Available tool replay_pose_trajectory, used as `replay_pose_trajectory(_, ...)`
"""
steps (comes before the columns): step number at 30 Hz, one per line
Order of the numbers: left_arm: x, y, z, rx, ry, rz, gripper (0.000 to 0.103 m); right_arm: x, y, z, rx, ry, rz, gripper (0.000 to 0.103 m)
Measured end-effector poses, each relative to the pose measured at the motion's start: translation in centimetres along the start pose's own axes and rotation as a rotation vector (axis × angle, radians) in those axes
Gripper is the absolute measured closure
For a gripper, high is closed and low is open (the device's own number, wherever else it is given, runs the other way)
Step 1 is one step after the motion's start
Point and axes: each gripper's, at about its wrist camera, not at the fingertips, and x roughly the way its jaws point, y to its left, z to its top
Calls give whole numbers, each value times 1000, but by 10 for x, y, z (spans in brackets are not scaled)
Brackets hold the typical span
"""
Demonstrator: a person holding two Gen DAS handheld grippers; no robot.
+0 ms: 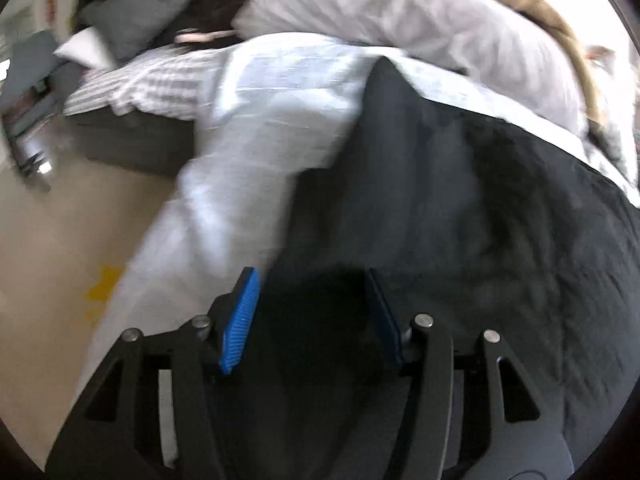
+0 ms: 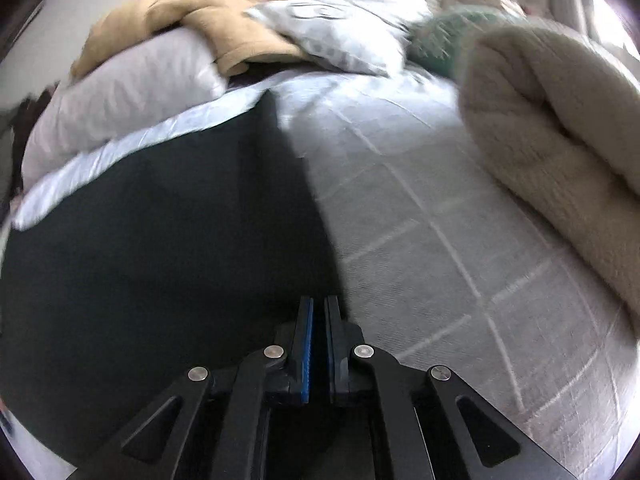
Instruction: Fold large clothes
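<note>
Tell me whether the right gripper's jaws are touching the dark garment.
Cannot tell. In the right wrist view the right gripper has its jaws nearly shut at the dark garment's edge, but no cloth shows between them.

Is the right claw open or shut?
Shut: the right claw has its blue pads nearly together at the edge of the dark fabric garment; whether cloth is pinched, cannot tell.

- One dark garment [image 1: 460, 208], spread flat on the bed.
- One pale checked bed cover [image 2: 432, 216].
- One cream folded blanket [image 2: 560, 132].
- One tan blanket [image 2: 224, 16].
- One white patterned pillow [image 2: 352, 20].
- One green cushion [image 2: 444, 36].
- Two dark grey pillows [image 1: 132, 20].
- Two grippers: left gripper [image 1: 314, 316], right gripper [image 2: 318, 344].
</note>
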Motion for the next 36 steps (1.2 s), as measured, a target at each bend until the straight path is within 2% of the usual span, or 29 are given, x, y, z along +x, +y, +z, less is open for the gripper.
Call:
replay_pose_trajectory(2, -6, 22, 4, -86, 38, -21, 46, -2, -15, 1, 65, 38, -32, 88)
replay_pose_trajectory(5, -30, 41, 8, -151, 31, -78, 45, -19, -20, 9, 92, 25, 5, 88)
replay_pose_trajectory(7, -48, 44, 7, -152, 27, -105, 34, -38, -8, 12, 47, -20, 12, 86)
replay_pose_trajectory(9, -61, 49, 1, -176, 63, -149, 28, -52, 8, 14, 8, -40, 38, 83)
replay_pose_trajectory(12, -64, 58, -3, -270, 174, -242, 24, -68, 39, 12, -65, -43, 102, 70)
replay_pose_trajectory(14, -68, 64, -9, -351, 228, -304, 21, -79, 63, 6, -127, -34, 158, 54)
replay_pose_trajectory(15, -69, 66, -13, -379, 248, -316, 19, -81, 74, 4, -154, -29, 181, 52)
replay_pose_trajectory(20, -61, 67, -35, -444, 392, -318, 19, -98, 123, -17, -304, -12, 252, 43)
replay_pose_trajectory(23, -50, 61, -49, -480, 444, -386, 19, -102, 144, -28, -368, -1, 258, 40)
replay_pose_trajectory(27, -28, 47, -68, -583, 483, -480, 19, -96, 166, -38, -410, 17, 267, 40)
replay_pose_trajectory(30, -14, 35, -75, -619, 458, -536, 19, -86, 175, -40, -411, 32, 278, 40)
replay_pose_trajectory(33, -15, 22, -73, -577, 340, -522, 19, -84, 185, -46, -406, 33, 305, 40)
replay_pose_trajectory(35, -14, 24, -74, -602, 289, -524, 19, -81, 193, -48, -402, 34, 321, 40)
replay_pose_trajectory(36, -13, 27, -74, -632, 267, -524, 23, -80, 198, -48, -401, 35, 329, 40)
